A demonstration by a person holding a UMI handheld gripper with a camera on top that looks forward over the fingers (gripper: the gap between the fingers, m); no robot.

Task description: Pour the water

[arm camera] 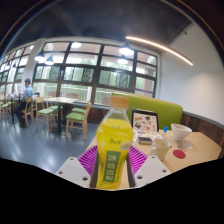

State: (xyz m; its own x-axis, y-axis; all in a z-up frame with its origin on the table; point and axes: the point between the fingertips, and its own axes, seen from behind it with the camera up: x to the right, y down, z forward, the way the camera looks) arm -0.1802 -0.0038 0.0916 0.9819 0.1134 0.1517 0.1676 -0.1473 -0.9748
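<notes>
Gripper (112, 168) raised level, fingers (88, 160) clamped on bottle (114, 145)

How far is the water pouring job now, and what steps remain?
Done: the gripper is shut on the bottle and holds it upright, above the floor. In hand: carrying it; the table with a white cup lies ahead to the right. Left: reach the cup and tilt the bottle. No pouring is visible.

Gripper (112, 168) clamps yellow bottle (113, 145) (green label) — beyond, white cup (181, 132).
</notes>
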